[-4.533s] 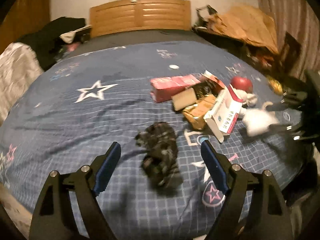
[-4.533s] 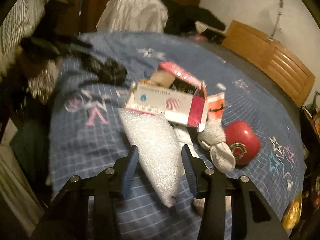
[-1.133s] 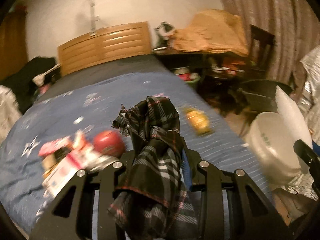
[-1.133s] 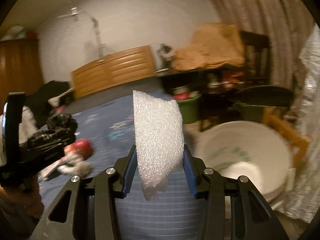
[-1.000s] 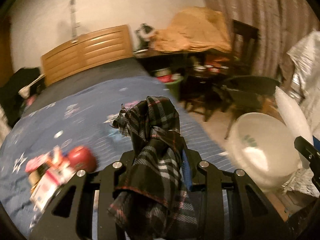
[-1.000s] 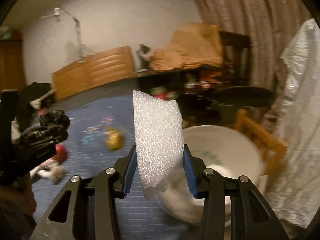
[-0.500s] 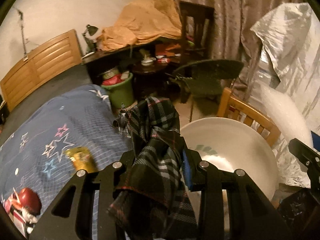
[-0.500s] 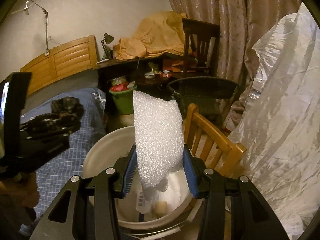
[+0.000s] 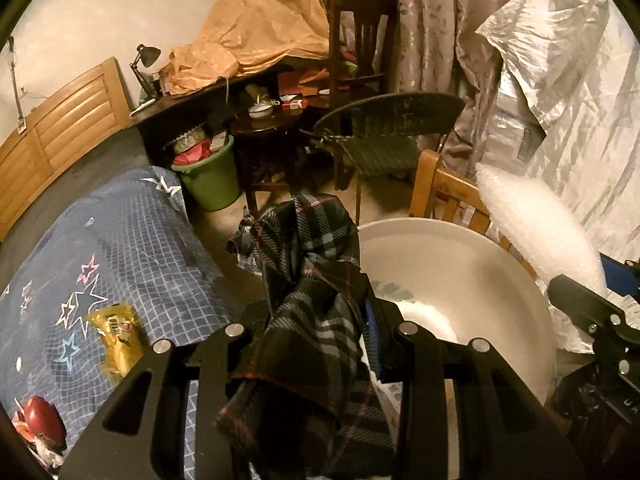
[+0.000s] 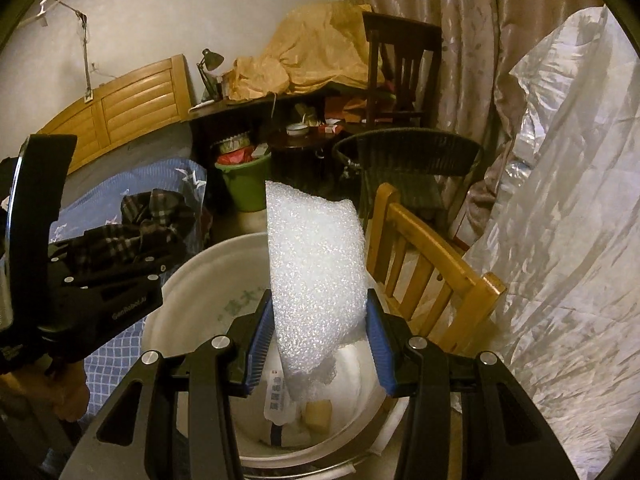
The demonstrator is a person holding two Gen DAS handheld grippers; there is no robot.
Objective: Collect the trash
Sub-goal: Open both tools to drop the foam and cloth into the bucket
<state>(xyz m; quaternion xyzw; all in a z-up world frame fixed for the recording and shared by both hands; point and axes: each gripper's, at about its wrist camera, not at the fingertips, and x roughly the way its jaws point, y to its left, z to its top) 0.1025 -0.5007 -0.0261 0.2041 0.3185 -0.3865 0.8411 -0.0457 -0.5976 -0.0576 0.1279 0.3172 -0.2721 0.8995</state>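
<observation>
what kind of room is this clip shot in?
Most likely a lived-in bedroom: a bed with a star-print blue cover and a wooden headboard, a cluttered desk with a lamp, and heavy curtains. A white bucket beside the bed takes the trash.

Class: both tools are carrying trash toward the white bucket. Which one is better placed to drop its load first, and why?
The right tool: its foam sheet hangs directly over the white bucket opening. The left tool, gripping plaid cloth, looks to sit nearer the rim, beside the bed.
</observation>
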